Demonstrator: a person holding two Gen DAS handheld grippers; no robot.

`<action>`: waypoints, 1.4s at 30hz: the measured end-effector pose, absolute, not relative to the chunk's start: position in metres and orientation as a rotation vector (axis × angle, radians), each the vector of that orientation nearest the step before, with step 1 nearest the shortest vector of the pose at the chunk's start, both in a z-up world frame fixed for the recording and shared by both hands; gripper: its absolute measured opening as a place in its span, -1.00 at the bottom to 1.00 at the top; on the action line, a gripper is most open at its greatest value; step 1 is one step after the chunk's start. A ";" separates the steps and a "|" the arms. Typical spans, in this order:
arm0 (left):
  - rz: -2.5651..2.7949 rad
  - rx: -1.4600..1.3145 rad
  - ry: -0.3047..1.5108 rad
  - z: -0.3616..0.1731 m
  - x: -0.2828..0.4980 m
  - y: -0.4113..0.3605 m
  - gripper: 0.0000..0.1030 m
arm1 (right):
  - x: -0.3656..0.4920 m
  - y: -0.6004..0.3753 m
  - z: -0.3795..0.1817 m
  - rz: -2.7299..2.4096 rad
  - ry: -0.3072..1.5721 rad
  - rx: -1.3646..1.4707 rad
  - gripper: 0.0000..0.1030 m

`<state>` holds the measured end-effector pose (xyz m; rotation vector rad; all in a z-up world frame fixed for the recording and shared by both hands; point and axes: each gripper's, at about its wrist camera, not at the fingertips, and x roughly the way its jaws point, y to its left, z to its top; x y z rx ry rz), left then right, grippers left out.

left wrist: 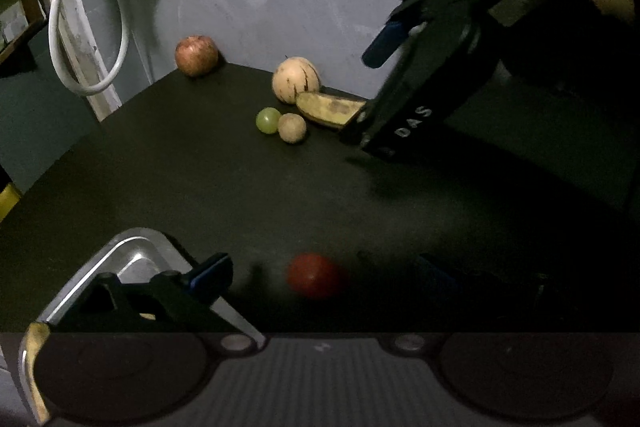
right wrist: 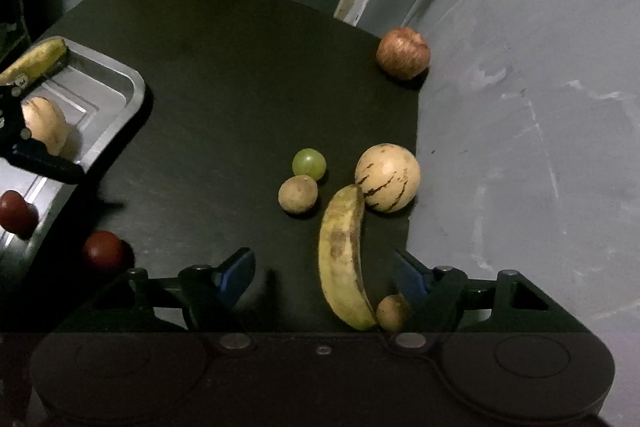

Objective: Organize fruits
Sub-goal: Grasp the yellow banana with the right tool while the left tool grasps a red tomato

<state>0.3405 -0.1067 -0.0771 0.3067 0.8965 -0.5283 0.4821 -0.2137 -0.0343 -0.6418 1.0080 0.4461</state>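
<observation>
A spotted yellow banana [right wrist: 342, 255] lies on the black table [right wrist: 208, 75], between the fingers of my right gripper [right wrist: 324, 273]. The gripper is open and its blue pads [right wrist: 238, 273] stand clear of the peel. A small brown fruit [right wrist: 391, 311] sits by the right finger. A dark red fruit [left wrist: 316, 275] rests between the wide-apart fingers of my open left gripper [left wrist: 324, 269], untouched. The metal tray [right wrist: 124, 83] at the left holds another banana [right wrist: 36, 61], a pale fruit [right wrist: 48, 125] and a red fruit [right wrist: 15, 211].
An apple [right wrist: 403, 53] stands at the table's far corner by the grey wall [right wrist: 520, 131]. A striped pale round fruit [right wrist: 388, 177], a green grape [right wrist: 309, 163] and a brown ball-shaped fruit [right wrist: 298, 194] cluster beyond the banana. A white cable loop [left wrist: 64, 67] hangs at the back.
</observation>
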 end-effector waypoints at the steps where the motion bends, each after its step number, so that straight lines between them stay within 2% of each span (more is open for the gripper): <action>1: -0.526 0.305 0.900 -0.078 0.341 -0.107 0.92 | 0.484 -0.214 -0.037 0.446 1.014 -0.644 0.48; 9: -0.480 0.339 0.925 -0.084 0.345 -0.115 0.75 | 0.500 -0.213 -0.047 0.468 1.076 -0.627 0.46; 13: -0.447 0.355 0.934 -0.086 0.347 -0.115 0.45 | 0.504 -0.208 -0.049 0.478 1.089 -0.646 0.26; 17: -0.411 0.318 0.940 -0.086 0.349 -0.109 0.31 | 0.508 -0.207 -0.052 0.475 1.103 -0.656 0.09; 23: -0.412 0.293 0.954 -0.089 0.350 -0.109 0.05 | 0.514 -0.208 -0.061 0.467 1.132 -0.665 0.07; 25: -0.414 0.287 0.956 -0.090 0.350 -0.109 -0.14 | 0.515 -0.208 -0.063 0.468 1.141 -0.665 0.05; 27: -0.415 0.276 0.959 -0.091 0.350 -0.109 -0.23 | 0.518 -0.208 -0.066 0.464 1.150 -0.664 0.01; 30: -0.413 0.246 0.966 -0.093 0.351 -0.107 -0.30 | 0.521 -0.209 -0.067 0.458 1.153 -0.656 -0.04; 35: -0.389 0.184 0.962 -0.093 0.351 -0.103 -0.35 | 0.525 -0.210 -0.067 0.436 1.156 -0.658 -0.35; 42: -0.363 0.109 0.969 -0.092 0.354 -0.098 -0.36 | 0.523 -0.213 -0.067 0.427 1.156 -0.651 -0.39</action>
